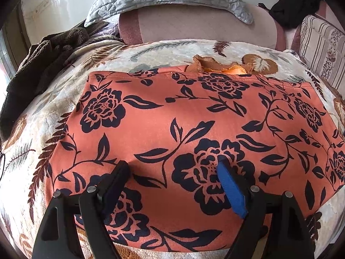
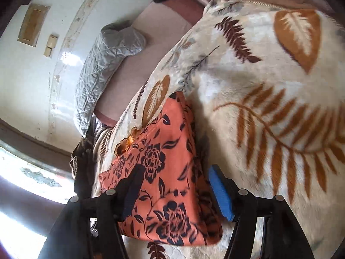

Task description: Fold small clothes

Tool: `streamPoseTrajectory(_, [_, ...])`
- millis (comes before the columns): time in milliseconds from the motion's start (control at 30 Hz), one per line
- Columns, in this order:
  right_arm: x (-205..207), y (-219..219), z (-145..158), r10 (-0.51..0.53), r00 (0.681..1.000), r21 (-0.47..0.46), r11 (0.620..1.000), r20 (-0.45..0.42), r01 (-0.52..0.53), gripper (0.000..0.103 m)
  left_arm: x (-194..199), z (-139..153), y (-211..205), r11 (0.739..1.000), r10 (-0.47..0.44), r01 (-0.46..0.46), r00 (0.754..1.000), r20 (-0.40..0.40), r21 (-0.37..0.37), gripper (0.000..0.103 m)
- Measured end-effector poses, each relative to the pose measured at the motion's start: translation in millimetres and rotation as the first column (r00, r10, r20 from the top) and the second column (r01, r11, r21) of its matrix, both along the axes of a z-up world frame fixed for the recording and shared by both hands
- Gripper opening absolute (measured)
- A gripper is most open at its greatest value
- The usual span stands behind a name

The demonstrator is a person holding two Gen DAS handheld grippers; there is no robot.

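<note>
Spread flat on the leaf-print blanket (image 1: 151,49), orange floral garment (image 1: 194,116) with long axis running crosswise beneath left gripper (image 1: 174,166), nearer than right gripper (image 2: 174,172) at its end; both wide open, empty

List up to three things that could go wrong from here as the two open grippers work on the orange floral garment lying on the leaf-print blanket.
1. The left gripper is open over the orange floral garment; closing may pinch only the top layer, or the plush leaf-print blanket too.
2. The ruffled orange trim sticks out at the far edge and may stay exposed after folding.
3. The right gripper straddles the garment's edge and could drag it askew.
</note>
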State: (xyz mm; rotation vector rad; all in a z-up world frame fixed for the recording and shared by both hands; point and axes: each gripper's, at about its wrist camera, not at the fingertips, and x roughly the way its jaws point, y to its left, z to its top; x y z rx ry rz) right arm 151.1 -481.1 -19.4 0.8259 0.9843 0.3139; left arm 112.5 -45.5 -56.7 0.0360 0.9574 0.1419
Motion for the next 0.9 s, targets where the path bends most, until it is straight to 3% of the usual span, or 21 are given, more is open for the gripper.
streamPoseTrajectory(167, [80, 22, -23, 0.152, 0.987, -0.062, 0.986, -0.059, -0.155, 0.066, 0, -1, -1, 1.000, -0.002, 0.002, 1.000, 0.005, 0.012, 0.087])
streamPoseTrajectory(267, [110, 40, -40, 0.200, 0.973, -0.119, 0.970, -0.112, -0.213, 0.059, 2, -1, 0, 1.000, -0.005, 0.005, 1.000, 0.005, 0.018, 0.089])
streamPoseTrajectory(300, [115, 45, -39, 0.214, 0.970, -0.115, 0.967, -0.111, -0.226, 0.029, 2, -1, 0, 1.000, -0.005, 0.005, 1.000, 0.006, 0.016, 0.089])
streamPoseTrajectory(333, [119, 52, -39, 0.234, 0.963, -0.111, 0.962, -0.131, -0.249, 0.013, 3, -1, 1, 1.000, -0.006, 0.006, 1.000, 0.004, 0.013, 0.090])
streamPoseTrajectory(467, [106, 80, 8, 0.250, 0.968, -0.323, 0.914, -0.020, -0.243, 0.013, 7, -1, 5, 1.000, -0.007, 0.007, 1.000, -0.007, -0.009, 0.090])
streamPoseTrajectory(533, [105, 81, 4, 0.225, 0.974, -0.408, 0.886, -0.035, -0.220, 0.014, 7, -2, 5, 1.000, -0.009, 0.009, 1.000, -0.006, -0.008, 0.091])
streamPoseTrajectory(567, [110, 77, -13, 0.201, 0.975, -0.398, 0.890, -0.093, -0.222, 0.016, 7, -2, 5, 1.000, -0.010, 0.010, 1.000, -0.006, -0.005, 0.091])
streamPoseTrajectory(600, [114, 73, -27, 0.179, 0.973, -0.395, 0.891, -0.146, -0.223, 0.030, 7, -2, 5, 1.000, -0.010, 0.010, 1.000, -0.006, -0.005, 0.091])
streamPoseTrajectory(667, [109, 62, -27, 0.126, 0.986, -0.376, 0.913, -0.107, -0.158, 0.037, 7, -2, 4, 1.000, -0.010, 0.010, 1.000, -0.004, -0.006, 0.091])
streamPoseTrajectory(700, [105, 59, -20, 0.077, 0.993, -0.397, 0.912, -0.090, -0.107, 0.054, 6, -2, 4, 1.000, -0.012, 0.012, 1.000, -0.006, -0.008, 0.091])
streamPoseTrajectory(733, [100, 56, -12, 0.039, 0.997, -0.412, 0.909, -0.065, -0.062, 0.061, 6, -2, 4, 1.000, -0.013, 0.013, 1.000, -0.006, -0.008, 0.091])
streamPoseTrajectory(800, [88, 53, 7, -0.002, 1.000, -0.424, 0.906, -0.014, -0.004, 0.063, 5, -1, 4, 1.000, -0.014, 0.014, 1.000, -0.007, -0.010, 0.091])
streamPoseTrajectory(900, [64, 65, 36, 0.026, 0.998, -0.388, 0.922, 0.062, 0.000, 0.063, 6, -1, 5, 1.000, -0.009, 0.009, 1.000, -0.011, -0.014, 0.091])
